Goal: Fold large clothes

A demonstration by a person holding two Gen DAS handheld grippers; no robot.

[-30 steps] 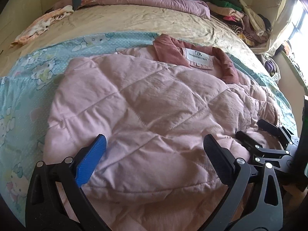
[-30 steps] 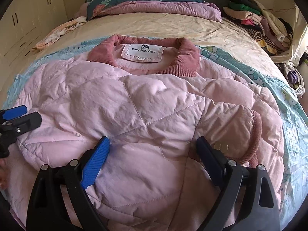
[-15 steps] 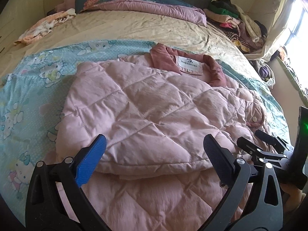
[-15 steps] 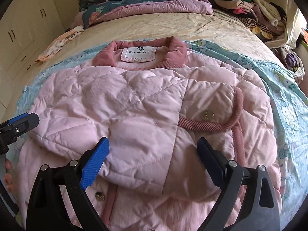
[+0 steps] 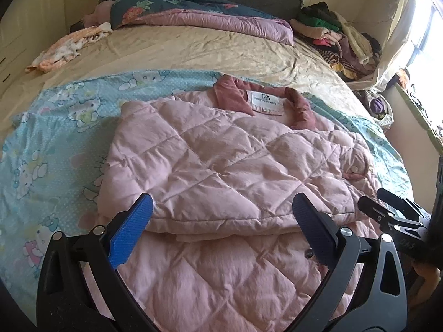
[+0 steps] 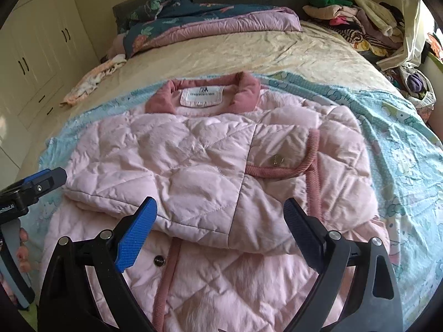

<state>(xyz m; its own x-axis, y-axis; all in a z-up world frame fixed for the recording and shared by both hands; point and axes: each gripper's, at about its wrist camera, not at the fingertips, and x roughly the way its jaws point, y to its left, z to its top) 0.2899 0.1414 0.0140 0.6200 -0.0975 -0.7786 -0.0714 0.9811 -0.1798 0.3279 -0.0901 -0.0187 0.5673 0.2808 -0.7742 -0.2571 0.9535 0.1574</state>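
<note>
The left gripper [image 5: 221,221] is spread wide, its 2 fingers [image 5: 130,232] apart and holding nothing, poised over the near part of the jacket [image 5: 221,166]. The right gripper [image 6: 221,227] is likewise spread and empty, its fingers [image 6: 135,235] above the jacket's folded edge. Each gripper shows at the edge of the other's view: the right one [image 5: 393,215] at the jacket's right side, the left one [image 6: 36,185] at its left side, with fingertips of the person's hand [image 6: 22,246] just visible below it.

The pink quilted jacket [image 6: 216,171] lies flat on a blue cartoon-print sheet [image 5: 49,144], collar [image 6: 205,91] at the far end with a white label [image 6: 201,96] showing. Both sleeves are folded across the chest, forming a thick upper layer whose lower edge runs across the jacket just beyond the fingers. A corduroy-trimmed cuff [image 6: 299,160] with a metal snap [image 6: 277,161] lies on the right side. Below the fold, the front placket with another snap [image 6: 159,261] is exposed.

The sheet rests on a beige bed [image 5: 193,52]. At the bed's far end lie a rolled quilt [image 5: 199,13], a small floral cloth [image 5: 69,47] at the left, and a pile of clothes [image 5: 337,41] at the right. White cabinets [image 6: 36,55] stand along the left wall.
</note>
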